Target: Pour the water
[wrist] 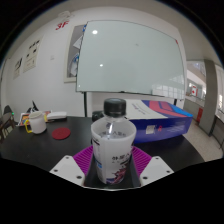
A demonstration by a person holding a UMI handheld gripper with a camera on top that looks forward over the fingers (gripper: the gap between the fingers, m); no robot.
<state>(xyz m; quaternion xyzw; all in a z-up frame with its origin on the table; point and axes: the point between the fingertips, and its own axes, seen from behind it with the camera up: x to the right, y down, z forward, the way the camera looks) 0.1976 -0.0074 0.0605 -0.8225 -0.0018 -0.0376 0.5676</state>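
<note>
between the gripper (113, 170) fingers, an upright water bottle (113, 145), clamped on both sides

1. Clear plastic water bottle (113, 146), black screw cap on, white label with purple print; upright, between the fingers.
2. White mug (37, 122), upright on the dark table, well apart.

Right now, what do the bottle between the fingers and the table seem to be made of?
Bottle: likely clear plastic, see-through body, black screw cap, printed white and purple label. Table: dark, smooth top; material unclear. The gripper is shut on the bottle.
</note>
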